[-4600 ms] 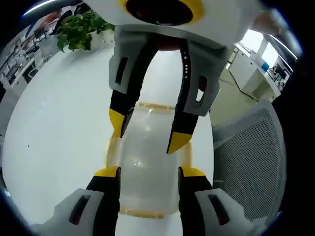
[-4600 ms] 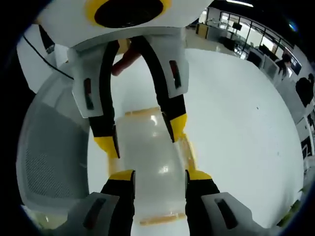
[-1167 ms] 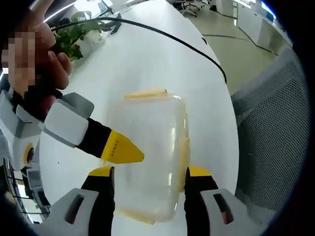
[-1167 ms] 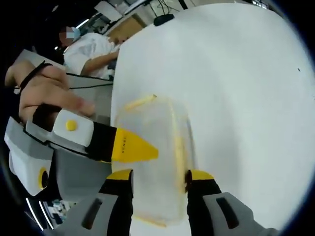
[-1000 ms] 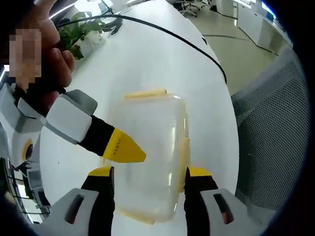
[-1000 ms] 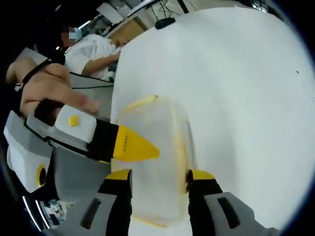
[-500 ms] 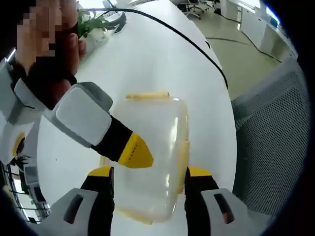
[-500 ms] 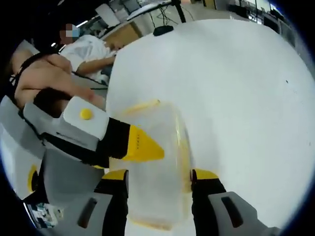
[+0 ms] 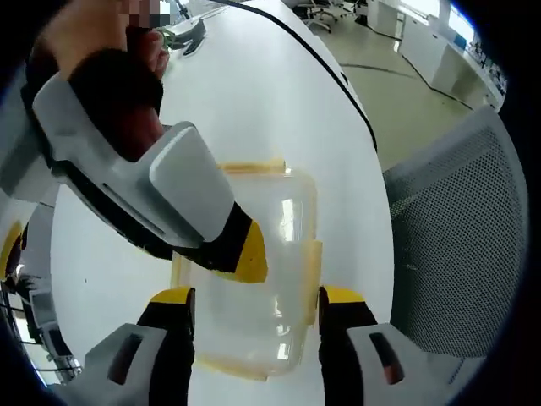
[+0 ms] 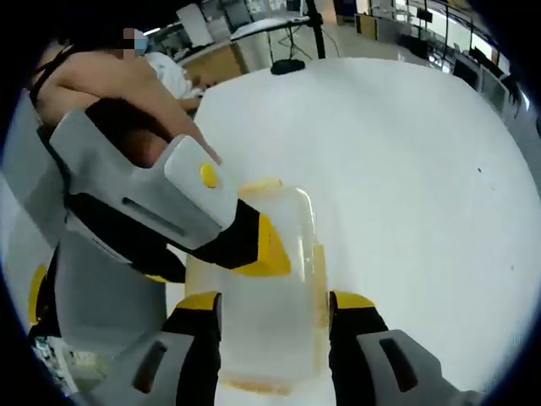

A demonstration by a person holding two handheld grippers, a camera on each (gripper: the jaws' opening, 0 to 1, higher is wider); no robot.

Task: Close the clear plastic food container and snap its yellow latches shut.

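The clear plastic container (image 9: 262, 313) lies on the white table (image 9: 279, 110) with its lid on. Yellow latches show at its far end (image 9: 251, 167), right side (image 9: 312, 262) and near end. My left gripper (image 9: 255, 298) is open, its jaws straddling the container's near part. My right gripper (image 9: 249, 254), held in a hand, reaches in from the upper left with its yellow tip on the lid. In the right gripper view the container (image 10: 275, 330) sits between my open right gripper (image 10: 275, 302), and the left gripper (image 10: 272, 252) leans over the lid from the left.
A grey mesh office chair (image 9: 448, 254) stands close to the table edge on the right. A black cable (image 9: 325, 72) runs across the far table. A seated person in white (image 10: 165, 72) and a black object (image 10: 292, 63) are at the back.
In each view the other gripper has come farther in over the lid and looms larger. The container stays in place between the jaws.
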